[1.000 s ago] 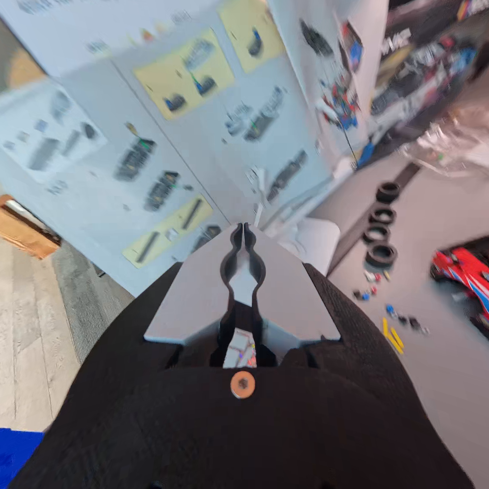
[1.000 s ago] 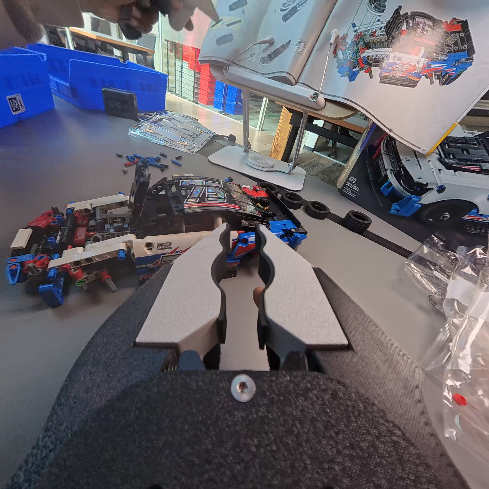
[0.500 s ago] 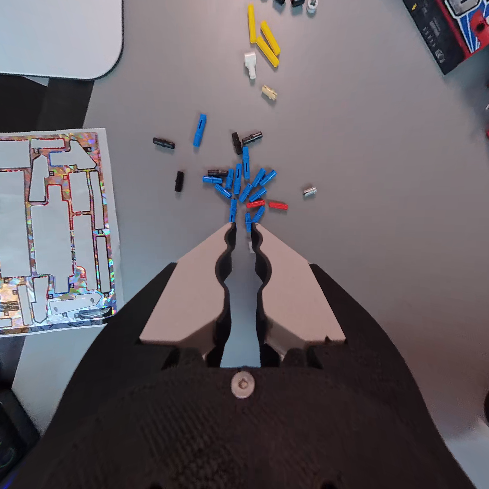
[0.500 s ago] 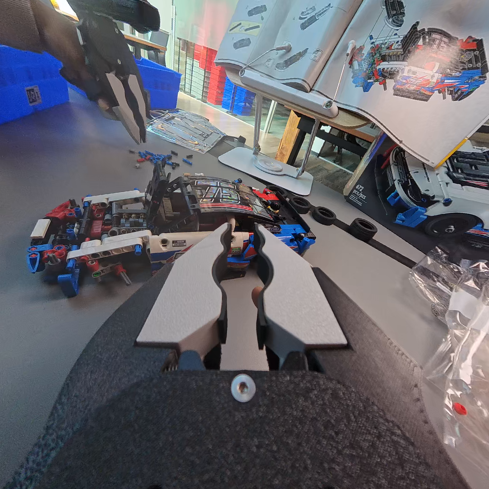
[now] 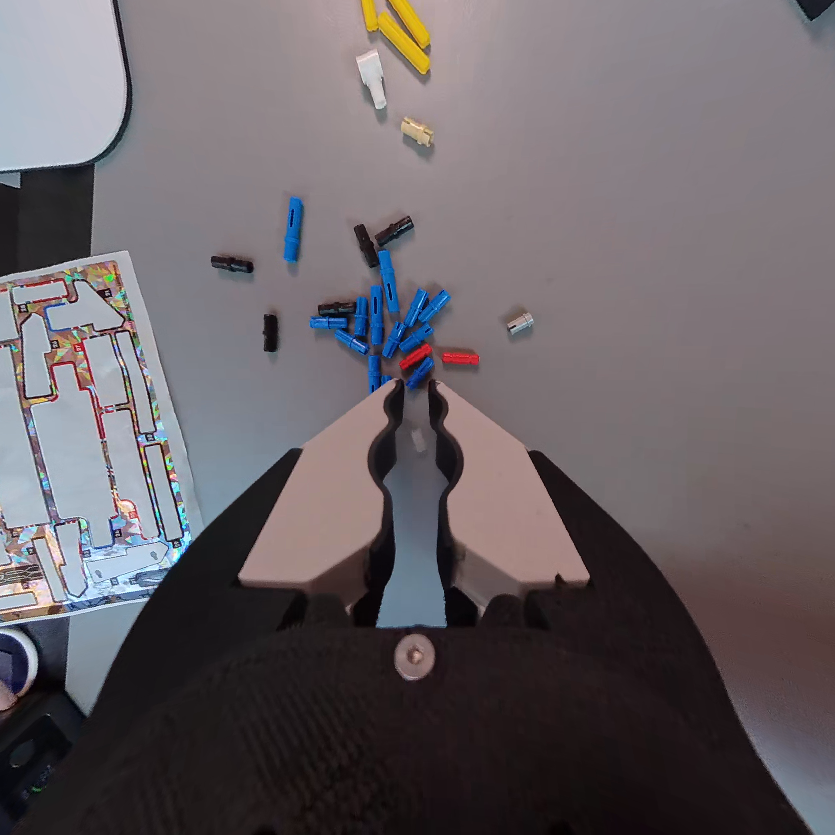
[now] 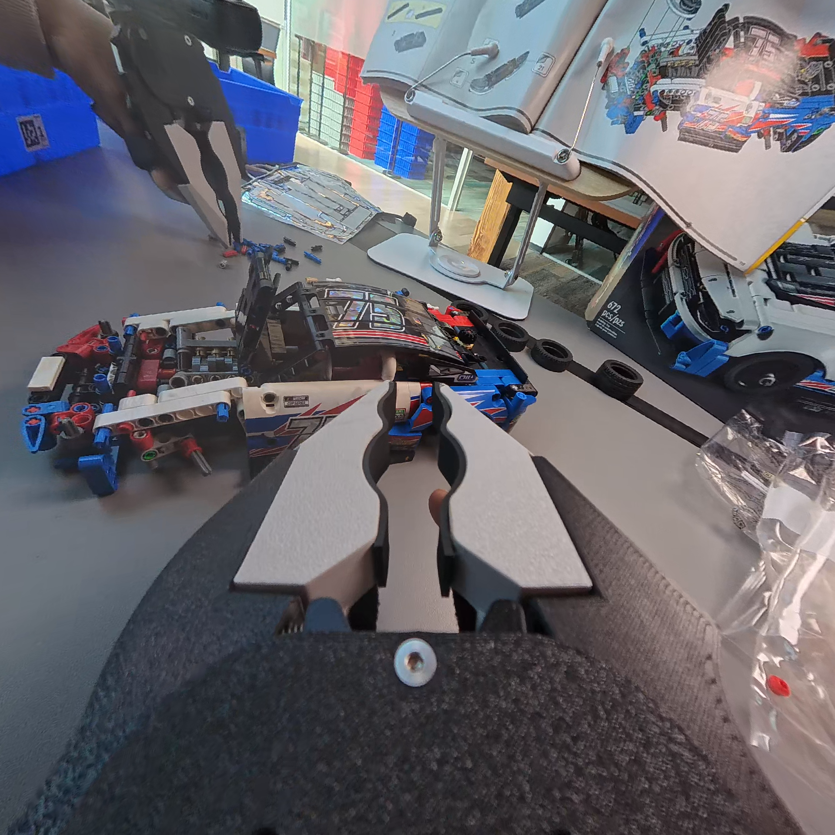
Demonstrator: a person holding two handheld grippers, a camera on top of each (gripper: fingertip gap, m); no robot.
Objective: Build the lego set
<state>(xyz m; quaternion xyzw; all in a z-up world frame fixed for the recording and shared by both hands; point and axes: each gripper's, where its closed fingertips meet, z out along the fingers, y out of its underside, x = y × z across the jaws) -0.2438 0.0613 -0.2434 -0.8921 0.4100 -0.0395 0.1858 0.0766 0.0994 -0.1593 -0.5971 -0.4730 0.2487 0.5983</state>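
Note:
My left gripper (image 5: 415,384) is open, pointing straight down at a pile of small blue pins (image 5: 384,325) on the grey table. A blue pin (image 5: 419,373) lies right at the gap between its tips, with two red pins (image 5: 460,358) just beyond. In the right wrist view the left gripper (image 6: 223,241) stands tip-down over that pile. My right gripper (image 6: 412,391) is open and empty, low over the table, its tips just in front of the side of the half-built race car (image 6: 280,366).
A holographic sticker sheet (image 5: 77,429) lies left of the pins; yellow pins (image 5: 402,31), a white piece (image 5: 372,77) and black pins (image 5: 231,264) lie around. Loose tyres (image 6: 619,377), the set's box (image 6: 723,334), the manual on its stand (image 6: 474,266), plastic bags (image 6: 786,542) and blue bins (image 6: 45,122) surround the car. About 35 cm separates my left fingertips from my right. My right tips are about 25 cm from the white piece (image 5: 372,77), my left tips only 11 cm.
My left gripper swung down from facing the manual to the pin pile, opened, and has now lowered closer to the pins. My right gripper has edged slightly toward the car.

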